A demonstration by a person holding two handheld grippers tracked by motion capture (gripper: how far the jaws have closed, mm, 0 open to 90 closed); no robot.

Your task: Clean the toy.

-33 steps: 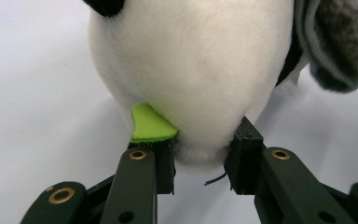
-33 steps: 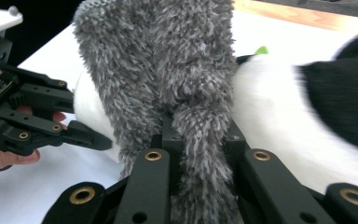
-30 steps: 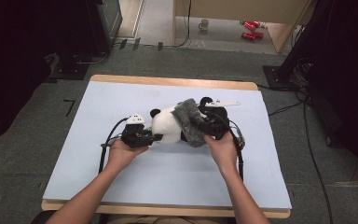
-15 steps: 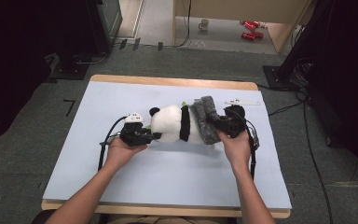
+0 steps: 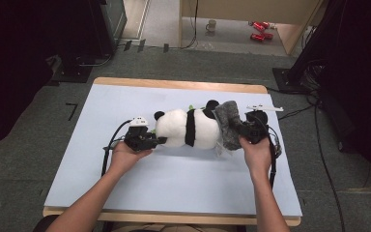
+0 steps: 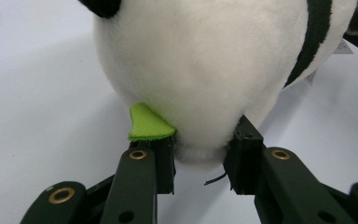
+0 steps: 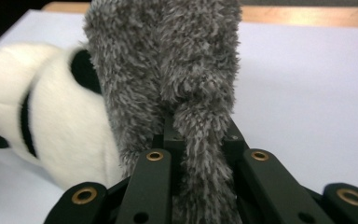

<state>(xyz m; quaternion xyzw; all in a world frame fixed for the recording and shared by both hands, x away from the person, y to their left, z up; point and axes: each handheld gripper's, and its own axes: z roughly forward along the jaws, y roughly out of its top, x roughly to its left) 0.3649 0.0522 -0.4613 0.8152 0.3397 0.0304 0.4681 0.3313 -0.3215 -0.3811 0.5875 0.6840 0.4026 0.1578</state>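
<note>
Panda, a soft black and white plush toy (image 5: 188, 128), lies on its side near the middle of the bench (image 5: 174, 188), which has a pale blue sheet on top and a wooden edge. On one end of the panda, the end nearest the right hand, sits a fuzzy grey sock (image 5: 228, 124) made of shaggy cloth. It covers that end of the panda like a little hat. The right gripper (image 5: 249, 129) is just beside the panda on that side, and its jaws are clenched tight on a fold of the grey sock. In the right gripper view the grey sock (image 7: 177, 70) stands up from between the two black jaws, with the panda (image 7: 51, 126) touching it on the left. The left gripper (image 5: 147, 141) is at the other end of the panda. In the left gripper view its jaws are grasping the round white end of the panda (image 6: 205, 70), one jaw pressed on each side of the soft fur. A small bright green felt tab (image 6: 148, 123) sticks out of the panda just above one jaw. Behind the panda, past the far edge of the bench, a white mug (image 5: 212, 25) and some red cans (image 5: 258, 30) sit on the floor.
</note>
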